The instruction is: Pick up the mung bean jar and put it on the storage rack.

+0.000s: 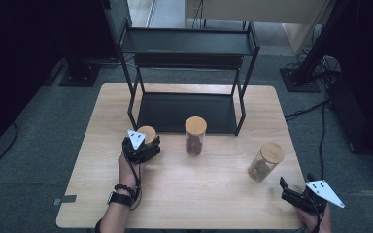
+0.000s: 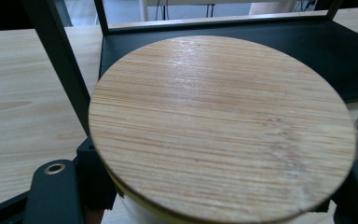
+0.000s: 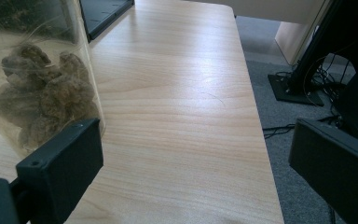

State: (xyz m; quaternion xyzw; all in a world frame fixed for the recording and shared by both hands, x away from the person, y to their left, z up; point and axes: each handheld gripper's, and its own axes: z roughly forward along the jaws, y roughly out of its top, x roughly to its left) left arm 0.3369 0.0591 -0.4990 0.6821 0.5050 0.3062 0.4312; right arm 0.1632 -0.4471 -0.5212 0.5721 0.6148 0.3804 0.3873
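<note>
On the wooden table (image 1: 184, 194), the left tool (image 1: 148, 145) clamps a lidded jar (image 1: 147, 133) before the rack (image 1: 187, 104).

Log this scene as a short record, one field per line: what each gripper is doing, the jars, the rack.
left gripper: shut on the left jar, just below its wooden lid
right gripper: open, nothing between its jaws, at the table's near right corner
middle jar: upright, free, in front of the rack
right jar: free, brownish lumps inside, beside the right gripper
rack: black, two shelves, at the table's far side
</note>
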